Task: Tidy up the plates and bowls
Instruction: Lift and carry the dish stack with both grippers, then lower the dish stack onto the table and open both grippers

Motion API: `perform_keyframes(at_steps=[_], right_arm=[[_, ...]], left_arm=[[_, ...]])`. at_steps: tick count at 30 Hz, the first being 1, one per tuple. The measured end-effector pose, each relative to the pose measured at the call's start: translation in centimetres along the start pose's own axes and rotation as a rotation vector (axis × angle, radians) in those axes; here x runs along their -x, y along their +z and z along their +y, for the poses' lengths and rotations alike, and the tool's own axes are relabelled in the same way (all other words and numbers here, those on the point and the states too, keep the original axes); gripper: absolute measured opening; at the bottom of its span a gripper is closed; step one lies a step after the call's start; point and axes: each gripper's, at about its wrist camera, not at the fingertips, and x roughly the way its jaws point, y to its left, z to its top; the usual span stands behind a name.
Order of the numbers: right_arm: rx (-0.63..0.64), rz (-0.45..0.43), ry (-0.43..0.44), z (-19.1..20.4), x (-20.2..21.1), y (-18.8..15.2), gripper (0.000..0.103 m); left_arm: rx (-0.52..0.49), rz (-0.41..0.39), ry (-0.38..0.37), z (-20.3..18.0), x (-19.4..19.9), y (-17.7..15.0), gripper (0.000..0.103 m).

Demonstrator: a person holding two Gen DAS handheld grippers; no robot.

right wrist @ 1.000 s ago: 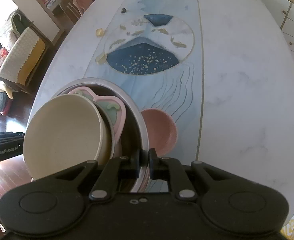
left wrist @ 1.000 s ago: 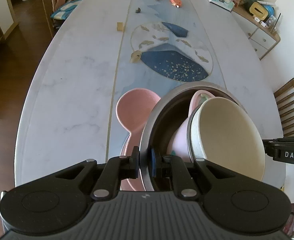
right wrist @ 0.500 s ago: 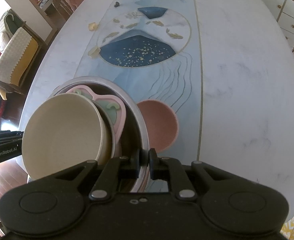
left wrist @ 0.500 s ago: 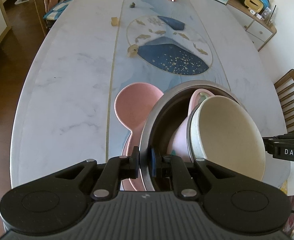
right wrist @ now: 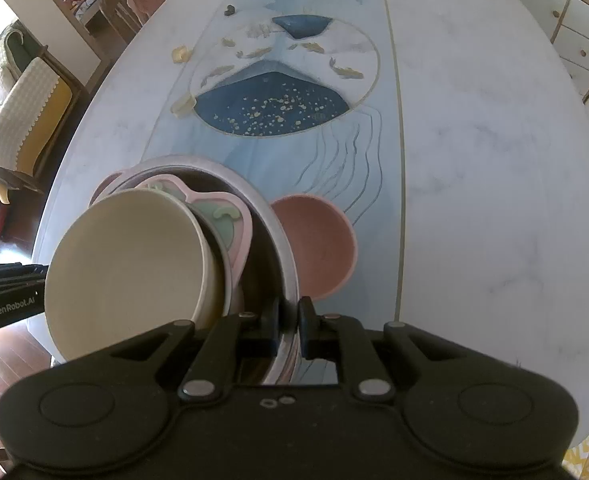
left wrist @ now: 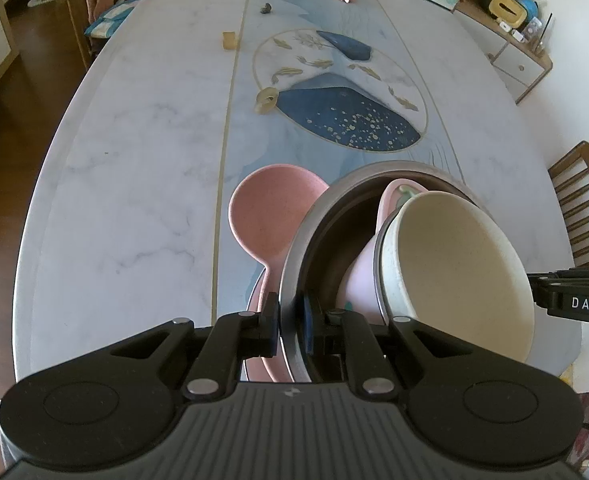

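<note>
I had both grippers pinched onto the rim of the metal bowl (left wrist: 294, 264), one on each side. My left gripper (left wrist: 290, 320) had its fingers closed on the near edge of the rim, one inside the wall and one outside; my right gripper (right wrist: 288, 322) was clamped the same way on the opposite edge. I judged that two grips suited the load: the bowl was wide and carried other dishes, so a single pinch at the rim might have let it tip.

Inside it the cream bowl (left wrist: 458, 276) leaned steeply on its side against a pink heart-shaped dish (right wrist: 230, 216) with a green centre, both nested loosely, not flat. That tilt was the risk, since a sudden jolt could slide the cream bowl over the rim.

The pink bowl (right wrist: 314, 248) lay partly under the metal bowl's edge, with what looked like a second pink piece (left wrist: 262, 312) beneath my left fingers. Whether the metal bowl rested on them or hung just above them I could not tell. All of it sat at the near end of the marble desk (left wrist: 134, 168), whose far end held only small clutter. I reckoned the stacking was well along, with the pile needing settling.
</note>
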Motion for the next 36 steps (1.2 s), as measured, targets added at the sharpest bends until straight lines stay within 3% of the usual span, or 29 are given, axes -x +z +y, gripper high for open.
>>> perform_keyframes(at_steps=[18,25,29,32,36], right_arm=[[-0.039,-0.041,0.000,-0.4,1.3,-0.5,0.028],[0.000,-0.111,0.016,0.1,3.1,-1.5,0.033],[0.030,-0.163,0.044,0.5,4.6,-2.4,0.040],[0.060,-0.194,0.057,0.6,5.6,-2.9,0.046],[0.095,-0.242,0.084,0.3,6.9,-3.7,0.055]], left_arm=[[-0.057,-0.085,0.012,0.0,1.7,0.4,0.011],[-0.079,-0.121,0.017,-0.3,2.9,0.0,0.012],[-0.091,-0.148,0.030,-0.7,3.9,-0.6,0.012],[-0.081,-0.169,0.036,-1.0,4.7,-1.1,0.018],[-0.082,-0.215,0.060,-1.9,6.0,-2.1,0.040]])
